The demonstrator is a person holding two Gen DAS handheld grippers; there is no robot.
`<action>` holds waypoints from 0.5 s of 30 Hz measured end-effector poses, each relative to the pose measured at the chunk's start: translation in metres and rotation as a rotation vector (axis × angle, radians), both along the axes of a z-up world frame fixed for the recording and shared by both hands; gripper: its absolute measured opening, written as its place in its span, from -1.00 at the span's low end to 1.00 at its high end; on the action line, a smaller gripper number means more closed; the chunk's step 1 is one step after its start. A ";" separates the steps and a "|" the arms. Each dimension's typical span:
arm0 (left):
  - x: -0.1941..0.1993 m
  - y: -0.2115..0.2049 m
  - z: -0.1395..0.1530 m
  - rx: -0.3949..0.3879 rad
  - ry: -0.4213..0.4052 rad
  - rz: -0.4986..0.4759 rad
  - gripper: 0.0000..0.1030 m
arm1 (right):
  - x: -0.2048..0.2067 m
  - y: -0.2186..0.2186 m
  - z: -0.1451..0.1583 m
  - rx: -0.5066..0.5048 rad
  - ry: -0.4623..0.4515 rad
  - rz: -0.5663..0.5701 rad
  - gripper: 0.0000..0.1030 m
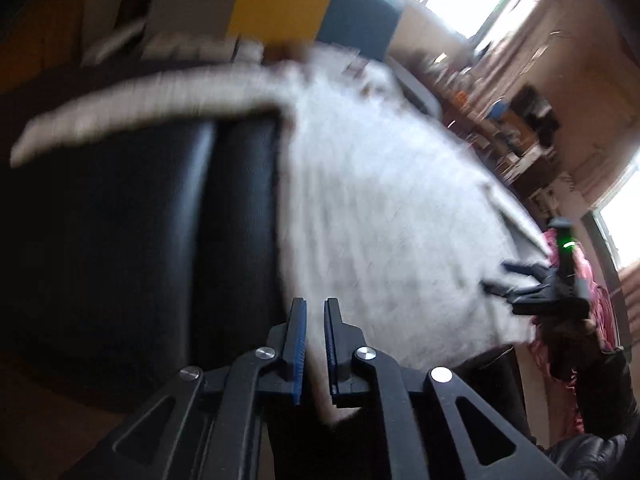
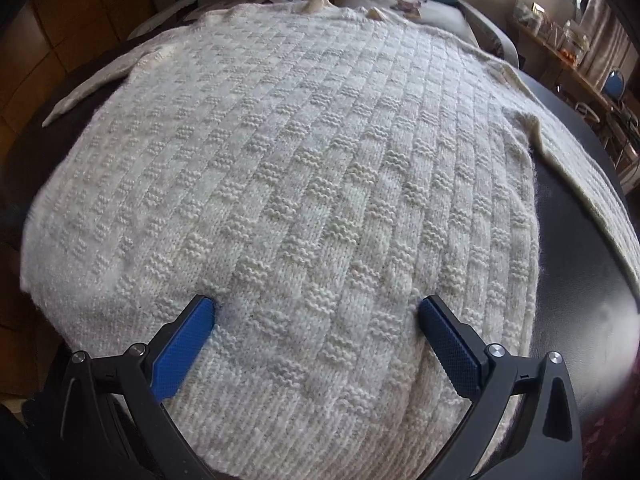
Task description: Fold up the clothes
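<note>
Spreading flat across a black seat (image 2: 580,264), the cream sweater (image 2: 288,168) fills the right wrist view, neck at the far end, hem near, one sleeve running off to the right (image 2: 592,172) and the other trailing far left. The right gripper (image 2: 316,316) stands over the near hem with its jaws spread wide, blue pads (image 2: 184,344) resting on or just above the knit, nothing pinched between them.

Over on the left, the left gripper (image 1: 315,344) has its jaws nearly together with a slim gap, right at the sweater's left edge (image 1: 344,400). A bit of cream knit shows low between the jaws, but blur makes it hard to say whether the pads really bite it, so I can't call that a grip.

My read: this is the side fold, taking the left edge or sleeve in over the body. To do it well, the left wants a sure pinch on both layers at the edge, lifted just clear and carried straight across, while the right pins the hem so the body doesn't drag. Chunky knit stretches, so a slow pull looks wise.

The left wrist view, smeared as it is, shows the right gripper from outside (image 1: 532,292), near the sweater's right corner, with a pink sleeve (image 1: 596,300) behind it. The right wrist view gives the crisp basket-weave pattern and the whole layout, but no left gripper at all.
</note>
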State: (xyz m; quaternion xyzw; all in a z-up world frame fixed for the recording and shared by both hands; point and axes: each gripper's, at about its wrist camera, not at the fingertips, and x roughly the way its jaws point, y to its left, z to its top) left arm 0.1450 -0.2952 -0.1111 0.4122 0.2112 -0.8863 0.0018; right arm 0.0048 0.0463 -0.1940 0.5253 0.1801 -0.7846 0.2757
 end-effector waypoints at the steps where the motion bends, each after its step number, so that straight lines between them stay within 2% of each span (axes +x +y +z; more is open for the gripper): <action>1: -0.005 -0.001 0.008 0.001 0.040 -0.004 -0.71 | -0.005 -0.003 0.002 0.012 0.010 0.004 1.00; 3: -0.022 0.001 0.016 -0.001 0.094 -0.018 -0.68 | -0.008 -0.013 0.013 0.021 0.056 0.025 1.00; 5: -0.047 0.009 0.014 -0.024 0.105 -0.042 -0.68 | -0.012 -0.022 0.024 0.001 0.074 0.034 1.00; 8: -0.088 0.018 -0.005 -0.044 0.060 -0.080 -0.68 | -0.030 -0.035 0.025 -0.014 0.082 0.012 1.00; 10: -0.106 0.020 -0.034 -0.074 -0.049 -0.055 -0.68 | -0.045 -0.039 0.015 -0.007 0.071 -0.019 1.00; 12: -0.107 0.014 -0.059 -0.068 -0.105 -0.032 -0.72 | -0.062 -0.035 -0.005 0.031 0.031 -0.043 1.00; 13: -0.101 0.011 -0.063 -0.049 -0.094 -0.024 -0.70 | -0.068 -0.029 -0.014 0.023 0.009 -0.057 1.00; 14: -0.093 0.007 -0.064 -0.021 -0.085 -0.023 -0.71 | -0.069 -0.019 -0.014 -0.041 0.003 -0.070 1.00; 15: -0.088 0.005 -0.064 0.001 -0.089 -0.025 -0.72 | -0.069 -0.017 -0.015 -0.043 0.012 -0.054 1.00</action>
